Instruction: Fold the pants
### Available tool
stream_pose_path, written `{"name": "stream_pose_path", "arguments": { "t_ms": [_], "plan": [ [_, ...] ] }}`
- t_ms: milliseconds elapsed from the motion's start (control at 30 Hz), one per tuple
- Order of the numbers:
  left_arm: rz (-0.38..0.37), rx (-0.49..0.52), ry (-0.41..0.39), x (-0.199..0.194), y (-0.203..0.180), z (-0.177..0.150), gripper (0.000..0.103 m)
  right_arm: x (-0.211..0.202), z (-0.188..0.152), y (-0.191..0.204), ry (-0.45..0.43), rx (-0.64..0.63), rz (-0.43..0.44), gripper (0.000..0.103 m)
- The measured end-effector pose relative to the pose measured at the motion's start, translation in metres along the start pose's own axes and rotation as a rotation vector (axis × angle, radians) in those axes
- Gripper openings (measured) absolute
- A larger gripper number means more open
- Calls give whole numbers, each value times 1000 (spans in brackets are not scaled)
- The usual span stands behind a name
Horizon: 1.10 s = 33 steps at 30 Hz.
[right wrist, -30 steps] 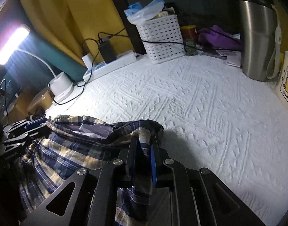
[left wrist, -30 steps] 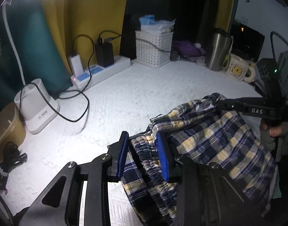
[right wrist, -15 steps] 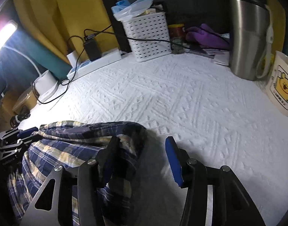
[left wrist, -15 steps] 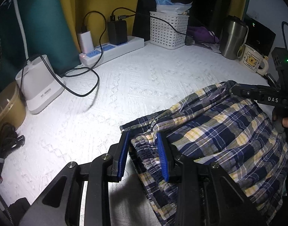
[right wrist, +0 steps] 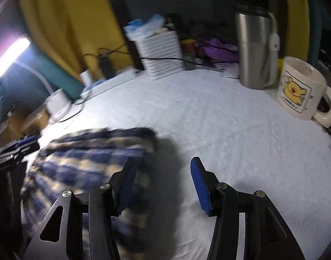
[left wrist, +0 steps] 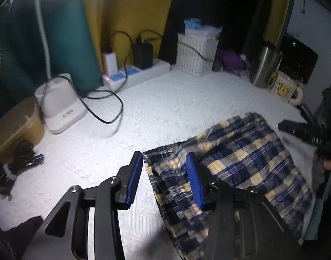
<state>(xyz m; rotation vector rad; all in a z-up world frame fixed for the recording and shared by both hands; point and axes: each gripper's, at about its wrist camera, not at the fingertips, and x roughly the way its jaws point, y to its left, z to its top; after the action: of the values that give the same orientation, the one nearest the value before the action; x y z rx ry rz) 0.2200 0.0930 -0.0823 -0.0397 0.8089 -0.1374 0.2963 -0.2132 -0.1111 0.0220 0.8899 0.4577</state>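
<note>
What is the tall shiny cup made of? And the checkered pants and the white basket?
The tall cup looks like brushed steel: grey with a dull sheen. The pants look like soft woven cloth, likely cotton: they crumple and show a plaid weave. The basket seems to be white plastic, moulded in a stiff lattice.

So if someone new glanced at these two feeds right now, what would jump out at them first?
First the plaid pants, folded on the white textured cover at the near edge. Then both sets of blue-padded tongs: the left tongs are opening over the gathered waistband, the right tongs stand open with nothing between them, beside the pants. At the back, a steel tumbler and a bear mug stand on the right.
</note>
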Motion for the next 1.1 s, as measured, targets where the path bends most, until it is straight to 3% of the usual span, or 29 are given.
{"name": "stream_pose_path", "arguments": {
  "t_ms": [100, 200, 300, 400, 600, 800, 833, 900, 1100],
  "plan": [
    [-17, -23, -2, -11, -1, -7, 42, 4, -11, 13, 27, -28, 13, 53],
    [-32, -12, 46, -6, -6, -19, 42, 12, -23, 22, 66, -60, -1, 53],
    [-17, 2, 111, 10, -8, -33, 42, 16, -34, 19, 85, -69, -32, 53],
    [-5, -3, 117, 17, -2, -40, 45, 12, -37, 16, 74, -95, -83, 53],
    [31, -22, 85, 6, 5, -34, 45, 2, -38, 2, 70, -74, -147, 53],
    [-3, -43, 22, -23, -2, -31, 45, -24, -41, -4, 50, -12, -104, 53],
    [-10, -43, 18, -26, -4, -32, 47, -28, -43, -1, 48, -16, -95, 53],
    [-24, -41, 11, -31, -10, -35, 63, -33, -47, 7, 47, -24, -82, 53],
    [-52, -48, 60, -29, -24, -58, 67, -40, -65, 26, 65, -43, -53, 54]
  ]
}}
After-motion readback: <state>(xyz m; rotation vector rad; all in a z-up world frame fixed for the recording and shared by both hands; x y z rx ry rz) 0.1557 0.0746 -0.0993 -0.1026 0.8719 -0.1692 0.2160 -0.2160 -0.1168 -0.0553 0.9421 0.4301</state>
